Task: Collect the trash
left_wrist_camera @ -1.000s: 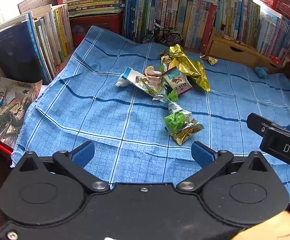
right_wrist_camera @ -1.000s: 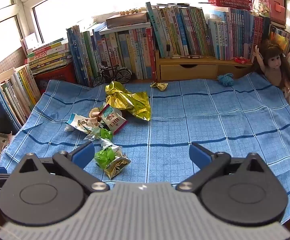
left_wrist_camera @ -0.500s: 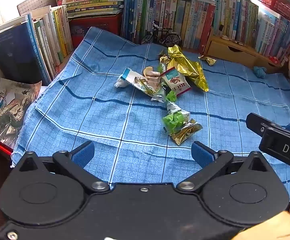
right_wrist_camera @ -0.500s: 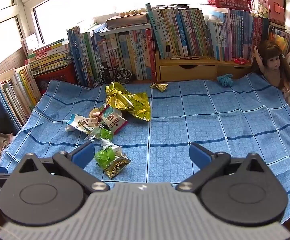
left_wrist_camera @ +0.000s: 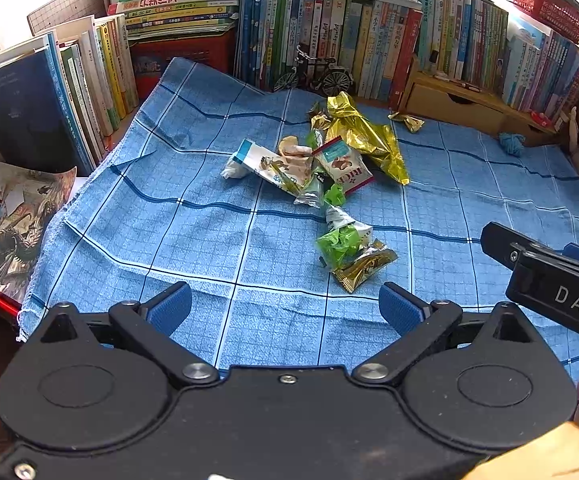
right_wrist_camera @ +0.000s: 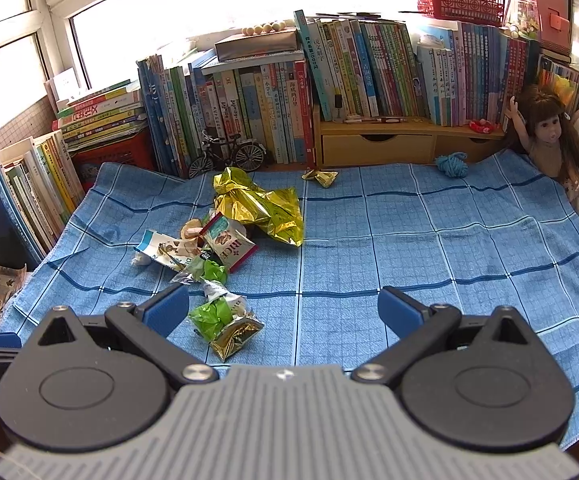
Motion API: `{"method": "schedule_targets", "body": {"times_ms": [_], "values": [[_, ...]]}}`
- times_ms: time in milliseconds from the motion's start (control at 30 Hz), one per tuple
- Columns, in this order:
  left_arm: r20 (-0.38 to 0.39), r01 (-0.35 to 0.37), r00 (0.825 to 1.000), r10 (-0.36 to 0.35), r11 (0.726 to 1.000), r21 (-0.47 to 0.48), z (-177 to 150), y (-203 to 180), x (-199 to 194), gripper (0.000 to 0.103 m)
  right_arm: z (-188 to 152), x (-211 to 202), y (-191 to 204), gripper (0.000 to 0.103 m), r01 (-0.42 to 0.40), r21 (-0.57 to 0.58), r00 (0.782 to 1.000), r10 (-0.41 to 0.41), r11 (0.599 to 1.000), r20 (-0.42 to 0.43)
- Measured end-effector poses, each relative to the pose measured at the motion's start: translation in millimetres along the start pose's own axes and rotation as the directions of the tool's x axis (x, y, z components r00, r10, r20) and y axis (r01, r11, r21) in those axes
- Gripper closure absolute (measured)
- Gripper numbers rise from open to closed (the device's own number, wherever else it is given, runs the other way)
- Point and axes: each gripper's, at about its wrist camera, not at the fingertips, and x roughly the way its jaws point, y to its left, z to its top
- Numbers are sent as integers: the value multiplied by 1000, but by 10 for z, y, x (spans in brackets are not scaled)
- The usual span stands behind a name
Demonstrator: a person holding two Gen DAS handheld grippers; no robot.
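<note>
Blue checked cloth (left_wrist_camera: 137, 216), wrappers littered over its middle. Nothing collected yet by the look of it: opening step, approach before the first pick.

Left gripper (left_wrist_camera: 285, 308): pads spread wide, nothing between them, low over the near edge of the cloth. Right gripper (right_wrist_camera: 283, 308): equally wide open, equally empty, also short of the litter. Seen from the left wrist, right gripper's body intruding at the right edge.

Trash, counted as far as the tangle allows:
- one large crumpled gold foil bag (left_wrist_camera: 363, 136), farthest of the main heap;
- one small gold foil scrap (left_wrist_camera: 407, 122), apart, near the wooden drawer unit (right_wrist_camera: 377, 148);
- one red-edged snack packet (left_wrist_camera: 345, 166), touching the gold bag;
- one long white-and-blue wrapper (left_wrist_camera: 265, 164) beside it, a white wad at its far end;
- one pale crumpled lump (left_wrist_camera: 291, 148) behind those;
- green crumpled pieces, at least two, one by the packet, one (left_wrist_camera: 335, 242) nearer;
- one small gold sachet (left_wrist_camera: 365, 268), nearest of all, touching the green piece.
Exact total uncertain: several overlap.

No bin or bag for the trash visible in either view.

Likely next: forward and down onto the nearest gold sachet and green piece, just ahead of the left gripper's right pad and just beside the right gripper's left pad. Thin, flat, slippery film: low pinch needed, risk of catching the cloth along with it.
</note>
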Motion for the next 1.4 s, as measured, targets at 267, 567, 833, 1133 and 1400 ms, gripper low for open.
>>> {"method": "schedule_targets", "body": {"times_ms": [267,567,833,1133,1400], "values": [[-5,-1,1000,1,1000,-4,-5,8,21,7,-8,-14,31,0,-6,-20,1000,6,1000,16],[0,6,1000,-6,1000,4,-26,-11,38,7,6,-22,52,0,-18,-40,999,19,999,29],[0,8,1000,-8,1000,-3,9,16,33,7,20,-56,69,0,-27,-55,998,31,998,58],[3,7,1000,-7,1000,-4,29,20,31,7,22,-78,24,0,-43,-22,996,44,999,80],[7,6,1000,-6,1000,-2,39,29,32,7,22,-88,12,0,-56,-6,995,57,998,87]]}}
